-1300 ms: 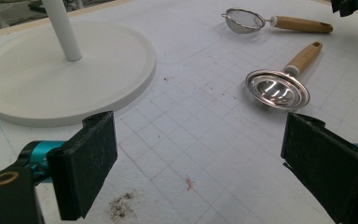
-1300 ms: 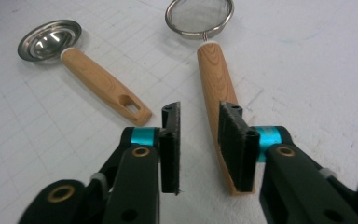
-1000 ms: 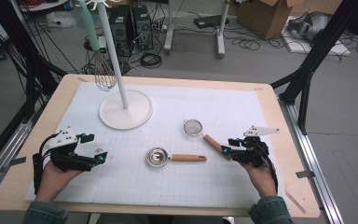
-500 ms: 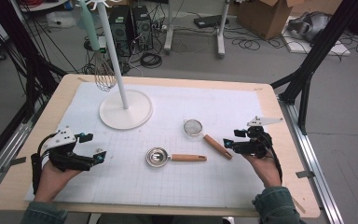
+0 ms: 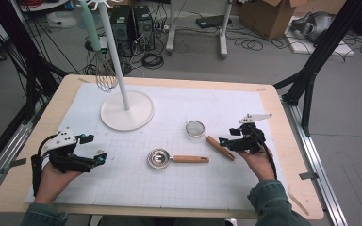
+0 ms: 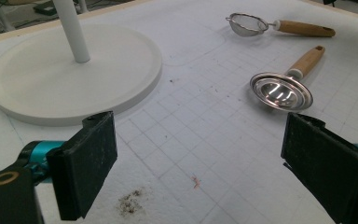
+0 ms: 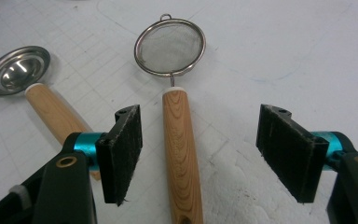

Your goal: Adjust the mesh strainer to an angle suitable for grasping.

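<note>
Right gripper (image 7: 198,151): jaws just opened, wide apart, the mesh strainer (image 7: 170,46) with its wooden handle lying loose between them on the white mat (image 5: 245,108). Left gripper (image 6: 200,172): wide open, empty. High view adds a whisk (image 5: 104,75) hanging beside the stand (image 5: 127,110); ladle (image 5: 159,158) lies mid-mat.

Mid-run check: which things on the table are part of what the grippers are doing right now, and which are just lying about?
In play:
- strainer, wooden handle lying between the open jaws of the right gripper, pads not touching it

Lying about:
- steel scoop, wooden handle
- white stand
- whisk hanging by the stand
- left gripper, open, nothing between its jaws
</note>
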The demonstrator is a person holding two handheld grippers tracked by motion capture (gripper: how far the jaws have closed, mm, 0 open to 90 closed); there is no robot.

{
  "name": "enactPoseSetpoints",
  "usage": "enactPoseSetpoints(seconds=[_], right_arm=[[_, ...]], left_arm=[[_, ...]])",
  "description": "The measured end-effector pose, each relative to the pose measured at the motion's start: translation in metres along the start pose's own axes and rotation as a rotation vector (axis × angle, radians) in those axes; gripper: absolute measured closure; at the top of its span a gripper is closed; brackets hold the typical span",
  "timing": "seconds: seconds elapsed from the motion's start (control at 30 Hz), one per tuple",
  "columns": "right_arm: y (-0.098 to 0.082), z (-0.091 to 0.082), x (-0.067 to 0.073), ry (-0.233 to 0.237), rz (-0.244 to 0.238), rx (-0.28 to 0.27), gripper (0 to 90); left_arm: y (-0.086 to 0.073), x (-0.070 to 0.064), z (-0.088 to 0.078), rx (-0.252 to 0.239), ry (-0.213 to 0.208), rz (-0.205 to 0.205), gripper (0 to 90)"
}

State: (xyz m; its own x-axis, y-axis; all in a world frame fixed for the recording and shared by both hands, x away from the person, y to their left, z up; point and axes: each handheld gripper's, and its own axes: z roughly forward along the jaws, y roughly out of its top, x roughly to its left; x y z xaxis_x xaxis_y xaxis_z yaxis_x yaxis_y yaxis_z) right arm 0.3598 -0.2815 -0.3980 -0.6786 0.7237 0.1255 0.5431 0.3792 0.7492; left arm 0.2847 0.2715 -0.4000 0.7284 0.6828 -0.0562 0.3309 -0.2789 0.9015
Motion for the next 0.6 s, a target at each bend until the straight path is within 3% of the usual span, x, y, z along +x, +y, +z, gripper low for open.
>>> enactPoseSetpoints(seconds=[0.6], right_arm=[[0.002,0.024,0.001,0.009,-0.027,0.043,37.4]], left_arm=[[0.001,-0.001,0.002,-0.002,-0.005,0.001,11.0]])
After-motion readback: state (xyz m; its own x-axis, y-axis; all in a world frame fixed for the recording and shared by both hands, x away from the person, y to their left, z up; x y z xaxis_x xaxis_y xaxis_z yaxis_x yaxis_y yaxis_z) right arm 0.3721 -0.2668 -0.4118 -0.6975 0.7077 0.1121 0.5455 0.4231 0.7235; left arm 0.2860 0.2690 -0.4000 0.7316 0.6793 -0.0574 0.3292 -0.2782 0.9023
